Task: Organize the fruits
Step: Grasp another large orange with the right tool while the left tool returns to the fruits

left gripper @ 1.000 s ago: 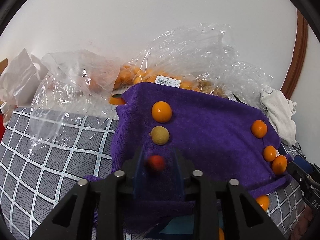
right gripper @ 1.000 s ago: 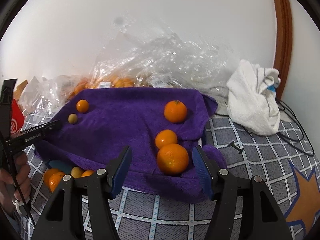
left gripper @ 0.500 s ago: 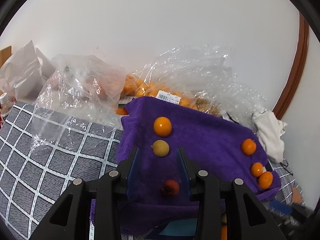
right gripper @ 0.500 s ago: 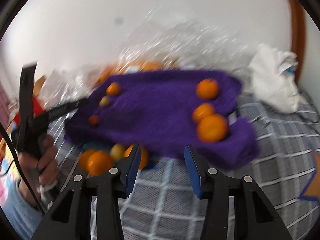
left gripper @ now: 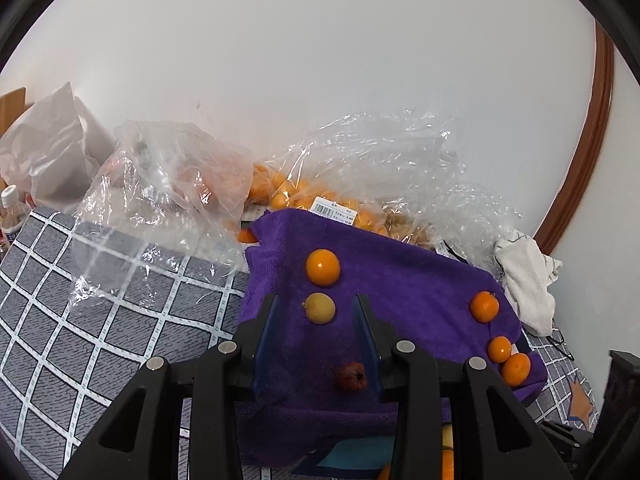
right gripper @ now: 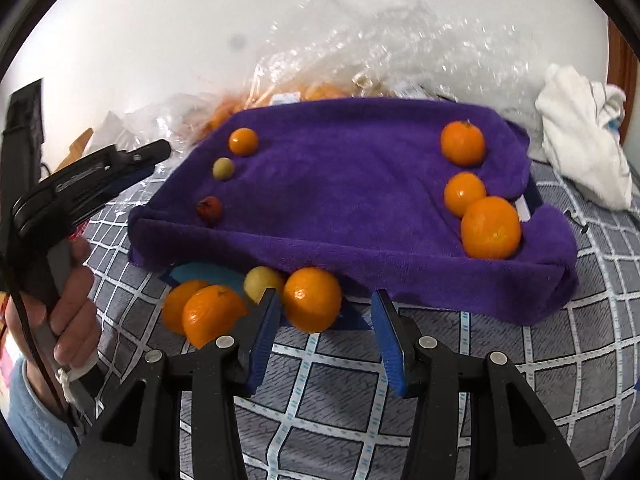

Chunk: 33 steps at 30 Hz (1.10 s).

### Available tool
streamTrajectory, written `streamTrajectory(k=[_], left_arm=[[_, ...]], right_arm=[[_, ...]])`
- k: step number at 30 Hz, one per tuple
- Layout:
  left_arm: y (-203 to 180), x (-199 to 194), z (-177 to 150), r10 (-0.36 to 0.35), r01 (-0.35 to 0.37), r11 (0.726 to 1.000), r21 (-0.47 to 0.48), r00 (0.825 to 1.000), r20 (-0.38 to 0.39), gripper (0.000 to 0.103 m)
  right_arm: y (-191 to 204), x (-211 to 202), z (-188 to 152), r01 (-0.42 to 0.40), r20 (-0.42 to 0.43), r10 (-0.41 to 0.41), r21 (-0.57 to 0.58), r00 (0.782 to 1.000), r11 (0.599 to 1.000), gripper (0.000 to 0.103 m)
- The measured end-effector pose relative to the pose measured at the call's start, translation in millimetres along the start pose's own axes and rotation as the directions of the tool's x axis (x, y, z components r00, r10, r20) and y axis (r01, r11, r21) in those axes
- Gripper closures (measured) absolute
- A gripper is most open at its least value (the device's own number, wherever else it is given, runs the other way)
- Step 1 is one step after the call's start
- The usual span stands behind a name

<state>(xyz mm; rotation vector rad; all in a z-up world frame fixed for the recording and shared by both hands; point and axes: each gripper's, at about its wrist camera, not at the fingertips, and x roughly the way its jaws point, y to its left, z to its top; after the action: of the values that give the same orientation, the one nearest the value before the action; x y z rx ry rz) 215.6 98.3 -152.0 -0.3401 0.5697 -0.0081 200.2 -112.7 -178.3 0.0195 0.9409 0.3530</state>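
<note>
A purple towel (left gripper: 400, 292) (right gripper: 340, 184) carries two columns of fruit. On its left are a small orange (left gripper: 323, 267), a yellow-green fruit (left gripper: 319, 308) and a small red fruit (left gripper: 351, 376) (right gripper: 209, 209). On its right are three oranges (right gripper: 463, 143) (right gripper: 465, 193) (right gripper: 491, 227). My left gripper (left gripper: 316, 316) is open and empty above the towel's left side, the red fruit lying loose by its right finger. My right gripper (right gripper: 324, 312) is open, low over an orange (right gripper: 312, 299) in front of the towel, beside two more oranges (right gripper: 212, 314) and a yellow fruit (right gripper: 262, 282).
Crumpled clear plastic bags (left gripper: 160, 200) holding more oranges (left gripper: 280, 196) lie behind the towel against the white wall. A white cloth (right gripper: 584, 148) lies at the right. The surface is a grey checked cover (right gripper: 340, 392). The hand with the left gripper (right gripper: 60, 216) shows at the left.
My left gripper has opened, released the red fruit onto the towel and pulled back. My right gripper has swung left and down from the towel's right oranges to the loose fruit in front.
</note>
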Motion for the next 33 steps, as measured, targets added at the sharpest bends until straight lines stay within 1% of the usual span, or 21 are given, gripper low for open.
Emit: streamTrajectory(k=[2,4,6,7,8,10,12,14,15,17,20,23,27,28,30,32,33], left_arm=[[-0.6,-0.7,-0.1,-0.002,0.002,1.000,-0.001,1.000,0.006,0.068],[-1.6,-1.7,0.1,-0.004,0.004,1.000,0.001,1.000,0.010,0.068],[-3.7,-4.6,0.5,-0.008,0.007,1.000,0.008,1.000,0.021,0.068],[-5.0,-7.0,0.0,-0.009,0.009,1.000,0.015,0.999,0.035,0.068],[-5.7,-8.7,-0.7,-0.007,0.006,1.000,0.022,0.999,0.043,0.068],[-7.8,-8.9,-2.2,0.007,-0.009,0.999,0.037,0.999,0.049,0.068],[-8.4,-7.1,-3.3,0.004,-0.005,0.999,0.038,0.999,0.040,0.068],[-8.3,-5.0,-4.7,-0.009,0.008,1.000,0.027,1.000,0.025,0.068],[-8.4,-4.3,-5.3,-0.016,0.015,1.000,0.024,1.000,0.020,0.068],[-9.5,-3.3,-6.5,-0.020,0.019,1.000,0.024,1.000,0.013,0.068],[-14.5,-5.2,-8.2,-0.019,0.018,0.999,0.044,1.000,0.019,0.068],[-22.1,-9.4,-10.5,-0.004,0.001,0.996,0.087,0.999,0.041,0.068],[-31.4,-18.7,-7.5,-0.003,-0.004,0.991,0.130,0.998,0.058,0.068],[-34.0,-21.4,-6.0,0.004,-0.012,0.991,0.136,0.998,0.056,0.068],[-38.0,-24.0,-4.5,0.013,-0.017,0.990,0.140,1.000,0.027,0.068],[-40.5,-23.3,-9.3,-0.020,0.028,0.987,0.156,0.998,-0.053,0.068],[-40.6,-23.7,-13.3,-0.019,0.032,0.986,0.164,0.997,-0.081,0.068]], right_arm=[[-3.5,5.3,1.3,-0.025,-0.021,0.026,0.030,0.999,0.999,0.055],[-5.3,8.9,1.7,-0.046,-0.015,0.046,0.041,0.999,0.998,0.059],[-4.6,9.0,0.9,-0.069,-0.009,0.069,0.038,0.998,0.997,0.072],[-4.1,6.9,1.0,-0.066,-0.016,0.067,0.031,0.998,0.997,0.072],[-4.4,3.2,1.1,-0.054,-0.012,0.054,0.028,0.998,0.998,0.072],[-9.8,-12.1,-0.6,-0.022,0.026,0.021,0.029,0.999,0.999,0.072],[-14.7,-25.7,-3.1,0.023,0.047,-0.024,0.017,0.999,1.000,0.072],[-20.8,-40.2,-9.0,0.111,0.078,-0.111,-0.005,0.991,0.994,0.072],[-24.6,-47.8,-13.8,0.170,0.093,-0.168,-0.019,0.981,0.985,0.072],[-31.1,-55.8,-22.3,0.207,0.111,-0.204,-0.013,0.973,0.978,0.072],[-42.0,-60.8,-33.0,0.225,0.134,-0.225,0.016,0.965,0.974,0.072],[-55.3,-59.7,-40.7,0.183,0.133,-0.189,0.054,0.973,0.982,0.072],[-58.3,-55.0,-40.7,0.183,0.138,-0.189,0.055,0.972,0.981,0.072],[-59.5,-55.1,-40.4,0.170,0.140,-0.178,0.066,0.974,0.983,0.072],[-59.3,-56.0,-40.9,0.154,0.142,-0.161,0.062,0.977,0.986,0.072],[-58.7,-56.2,-41.4,0.163,0.144,-0.170,0.058,0.975,0.985,0.072],[-58.6,-56.1,-41.5,0.163,0.144,-0.171,0.063,0.975,0.985,0.072]])
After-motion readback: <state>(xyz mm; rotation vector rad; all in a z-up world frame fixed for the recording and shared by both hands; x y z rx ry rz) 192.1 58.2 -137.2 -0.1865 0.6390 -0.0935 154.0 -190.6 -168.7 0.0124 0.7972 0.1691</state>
